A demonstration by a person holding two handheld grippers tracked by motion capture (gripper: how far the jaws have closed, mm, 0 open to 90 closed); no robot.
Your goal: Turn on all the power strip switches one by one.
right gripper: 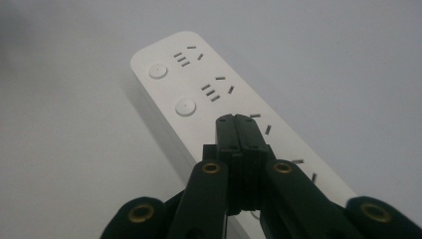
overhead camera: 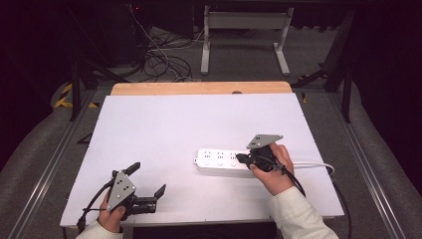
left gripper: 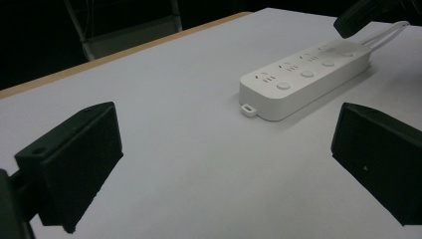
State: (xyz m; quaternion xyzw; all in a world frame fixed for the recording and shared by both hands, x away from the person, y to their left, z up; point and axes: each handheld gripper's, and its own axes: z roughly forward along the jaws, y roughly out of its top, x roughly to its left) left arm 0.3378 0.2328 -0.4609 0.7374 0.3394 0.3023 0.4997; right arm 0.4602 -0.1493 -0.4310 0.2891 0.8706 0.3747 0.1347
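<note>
A: Position of unit?

B: White power strip (overhead camera: 224,160) flat on white table surface (overhead camera: 164,129), right of centre, long axis across the table. White cable (overhead camera: 312,164) exiting at right end, towards table edge. Small hanging tab at left end, seen in left gripper view (left gripper: 247,108).

A: Top face?

B: Round buttons in a row, each beside a group of socket slots. Two buttons plainly seen in right gripper view (right gripper: 171,89).

A: Right gripper?

B: Right gripper (overhead camera: 245,159) held in right hand (overhead camera: 274,169), directly above right half of power strip. Jaws pressed together, nothing between them; closed tips (right gripper: 237,124) over top face, past second button. Contact with casing: cannot tell. Grey three-cornered plate on top.

A: Left gripper?

B: Left gripper (overhead camera: 147,180) held in left hand (overhead camera: 112,214) near front left corner of table, well apart from power strip. Jaws spread wide, empty. In left gripper view (left gripper: 224,164), both jaws above bare table, power strip beyond them at upper right.

A: Surroundings?

B: Wooden strip (overhead camera: 199,88) along far table edge. Cables (overhead camera: 161,59) on floor beyond.
</note>
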